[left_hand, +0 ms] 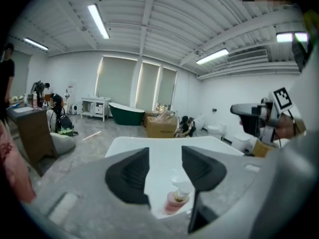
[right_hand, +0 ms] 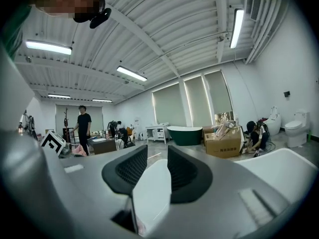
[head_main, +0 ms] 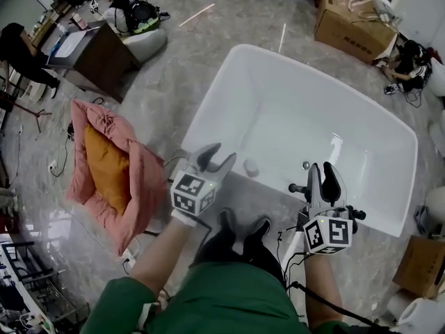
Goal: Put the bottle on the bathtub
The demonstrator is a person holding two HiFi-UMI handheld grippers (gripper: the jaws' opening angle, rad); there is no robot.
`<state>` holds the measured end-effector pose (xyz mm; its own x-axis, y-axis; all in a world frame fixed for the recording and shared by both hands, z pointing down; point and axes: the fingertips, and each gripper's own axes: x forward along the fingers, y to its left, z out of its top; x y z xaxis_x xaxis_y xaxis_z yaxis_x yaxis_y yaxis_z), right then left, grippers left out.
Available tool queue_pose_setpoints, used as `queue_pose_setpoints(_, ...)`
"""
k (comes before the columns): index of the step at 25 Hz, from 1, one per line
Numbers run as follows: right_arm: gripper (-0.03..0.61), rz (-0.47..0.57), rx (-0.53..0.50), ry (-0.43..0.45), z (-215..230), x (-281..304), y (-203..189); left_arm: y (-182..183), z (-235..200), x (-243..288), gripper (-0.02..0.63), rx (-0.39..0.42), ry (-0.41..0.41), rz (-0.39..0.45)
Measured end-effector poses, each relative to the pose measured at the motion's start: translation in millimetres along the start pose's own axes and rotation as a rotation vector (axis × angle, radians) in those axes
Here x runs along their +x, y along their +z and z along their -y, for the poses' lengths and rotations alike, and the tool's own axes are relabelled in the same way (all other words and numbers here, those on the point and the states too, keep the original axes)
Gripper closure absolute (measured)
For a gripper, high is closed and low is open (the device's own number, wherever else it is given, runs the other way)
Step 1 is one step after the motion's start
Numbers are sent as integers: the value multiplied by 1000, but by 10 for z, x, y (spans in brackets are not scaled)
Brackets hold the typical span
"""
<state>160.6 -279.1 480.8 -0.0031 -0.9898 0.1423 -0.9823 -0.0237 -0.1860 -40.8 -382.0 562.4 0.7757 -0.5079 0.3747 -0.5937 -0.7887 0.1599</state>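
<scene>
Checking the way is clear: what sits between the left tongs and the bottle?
Nothing. In the head view only bare white bathtub rim separates the open left tongs from the bottle. The left gripper view agrees.

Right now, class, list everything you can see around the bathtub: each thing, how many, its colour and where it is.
bathtub: one, white, centre of the floor
pump bottle: one, pink with a white pump, upright on the bathtub's near rim
cushion bed: one, pink with an orange pillow, on the floor left of the bathtub
cardboard boxes: two, brown, far right and near right
desk: one, dark brown, far left
left gripper: one, grey, jaws apart, empty, above the bottle
right gripper: one, grey, jaws apart, empty, over the near rim
</scene>
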Motion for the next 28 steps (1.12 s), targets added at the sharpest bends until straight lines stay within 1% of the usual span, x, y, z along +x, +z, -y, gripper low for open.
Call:
queue_pose_setpoints(4,453,40,-28,16,-116,2,285,521,-52,-183,423,14,33,71)
queue_pose_setpoints(8,453,80,-47,23,-230,-38,574,930,-87,-362,440,-26,47,115)
queue_pose_setpoints(15,453,152,-70,31,-359,-167,1074,1638,105,-667,441,68,58,235)
queue_pose_setpoints(22,453,214,-108,36,-498,-265,1427,2103,271,-905,443,118,46,326)
queue_pose_setpoints(28,453,254,-112,27,-553,-342,1720,2426,400,-1055,449,131,28,388)
